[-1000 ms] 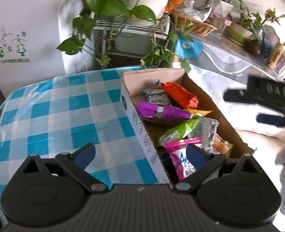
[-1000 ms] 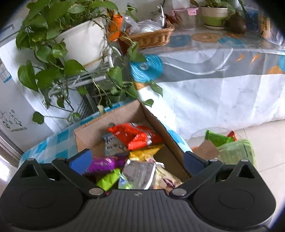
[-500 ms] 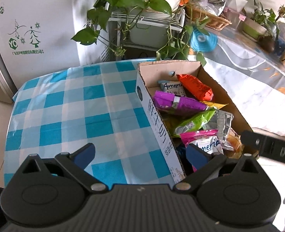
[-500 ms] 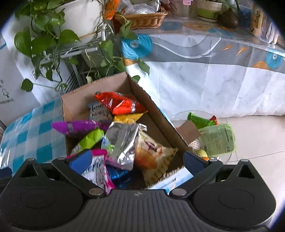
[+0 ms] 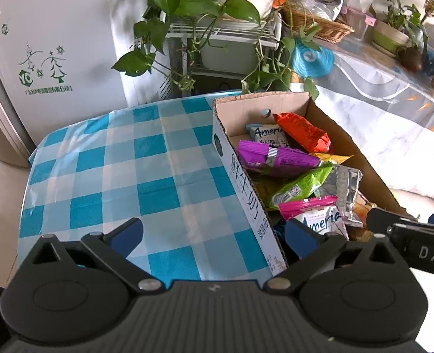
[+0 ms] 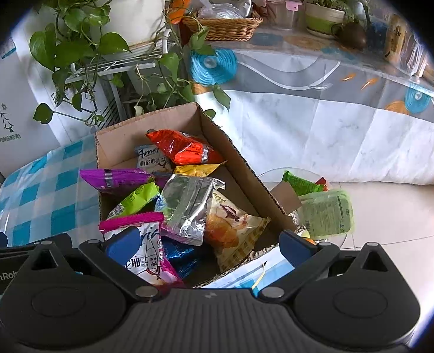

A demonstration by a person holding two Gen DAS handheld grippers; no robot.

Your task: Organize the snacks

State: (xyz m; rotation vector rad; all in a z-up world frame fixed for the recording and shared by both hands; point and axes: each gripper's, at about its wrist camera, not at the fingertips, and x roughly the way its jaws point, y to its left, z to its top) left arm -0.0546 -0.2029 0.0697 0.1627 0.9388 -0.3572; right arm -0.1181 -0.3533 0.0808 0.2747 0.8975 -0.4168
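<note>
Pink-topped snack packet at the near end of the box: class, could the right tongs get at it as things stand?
Probably yes. The pink-topped packet lies on top of the pile, uncovered, and the right tongs hang open just above it.

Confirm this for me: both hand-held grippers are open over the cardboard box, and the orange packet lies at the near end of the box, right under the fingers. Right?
Not quite. The orange packet lies at the far end of the box, as the right wrist view shows. The rest holds: the left hand-held gripper and right hand-held gripper are both open over the box.
</note>
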